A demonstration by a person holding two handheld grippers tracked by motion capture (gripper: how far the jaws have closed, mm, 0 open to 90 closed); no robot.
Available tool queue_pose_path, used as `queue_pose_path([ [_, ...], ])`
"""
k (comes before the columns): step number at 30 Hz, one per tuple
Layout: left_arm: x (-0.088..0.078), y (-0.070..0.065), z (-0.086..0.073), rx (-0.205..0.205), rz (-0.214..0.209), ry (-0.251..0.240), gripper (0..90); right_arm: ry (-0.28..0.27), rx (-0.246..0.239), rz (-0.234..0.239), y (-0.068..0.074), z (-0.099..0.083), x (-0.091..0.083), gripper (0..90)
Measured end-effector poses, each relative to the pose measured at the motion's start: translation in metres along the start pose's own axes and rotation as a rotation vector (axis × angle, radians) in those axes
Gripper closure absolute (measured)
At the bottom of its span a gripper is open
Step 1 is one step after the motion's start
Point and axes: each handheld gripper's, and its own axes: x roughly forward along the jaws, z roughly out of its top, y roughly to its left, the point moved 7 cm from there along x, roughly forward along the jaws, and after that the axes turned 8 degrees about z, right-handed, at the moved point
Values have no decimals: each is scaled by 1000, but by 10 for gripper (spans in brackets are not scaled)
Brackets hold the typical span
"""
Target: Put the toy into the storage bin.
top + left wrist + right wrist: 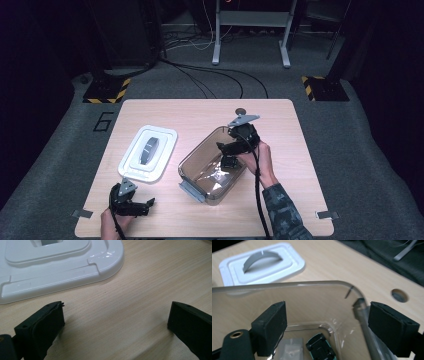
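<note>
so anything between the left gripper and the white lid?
Nothing visible. In the left gripper view, bare table runs from the open fingers to the white lid, which lies flat just ahead. The clear container sits off to the side, with the right gripper over it.

A light wooden table (300, 150) with rounded corners was set on a grey carpeted floor (360, 150). A small round hole (240, 110) was cut near its far edge. Black cables (220, 75) were trailed across the carpet. A grey metal frame (250, 30) and yellow-and-black striped bases (106, 91) were placed behind, in dim surroundings.
</note>
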Motion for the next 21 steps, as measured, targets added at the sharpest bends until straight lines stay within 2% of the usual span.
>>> queue_pose_path([
  [1, 0, 0, 0, -1, 0, -1, 5, -33, 7, -27, -2, -4, -13, 125],
  [3, 0, 0, 0, 0, 0, 0, 5, -63, 6, -36, -5, -7, -22, 95],
  [4, 0, 0, 0, 0, 0, 0, 5, -67, 28, -44, -6, -10, -27, 83],
  [6, 0, 0, 0, 0, 0, 0, 5, -75, 29, -51, -9, -12, -31, 71],
  [7, 0, 0, 0, -1, 0, -1, 5, -88, 54, -62, -13, -19, -40, 48],
  [8, 0, 0, 0, -1, 0, -1, 5, -88, 54, -62, -13, -19, -40, 48],
  [13, 0, 0, 0, -1, 0, 0, 5, -120, 101, -92, -25, -41, -59, 0],
  [21, 0, 0, 0, 0, 0, 0, 5, -160, 173, -136, -41, -79, -83, 0],
])
